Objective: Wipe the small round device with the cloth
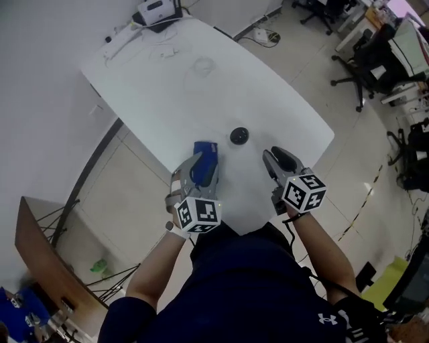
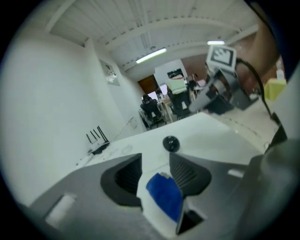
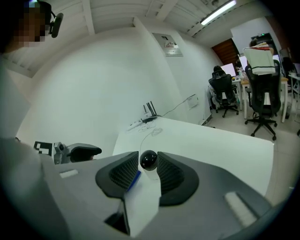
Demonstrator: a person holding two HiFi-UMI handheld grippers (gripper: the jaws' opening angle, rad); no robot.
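The small round device [image 1: 239,136] is black and sits on the white table [image 1: 268,87] near its front edge. A blue cloth [image 1: 206,149] lies on the table to its left. My left gripper [image 1: 203,164] hovers just over the cloth's near end, jaws apart. In the left gripper view the cloth [image 2: 165,196] shows in the gap of that gripper [image 2: 155,161], its pads clear of it, with the device [image 2: 170,143] beyond. My right gripper [image 1: 275,155] stands open, near and right of the device. In the right gripper view, the device [image 3: 149,160] lies ahead of the empty right gripper [image 3: 147,169].
A dark-topped box [image 1: 157,10] and thin cables [image 1: 134,40] lie at the table's far corner. Office chairs [image 1: 375,60] stand on the floor at the right. A brown board [image 1: 40,254] leans at the lower left. The table edge runs just in front of both grippers.
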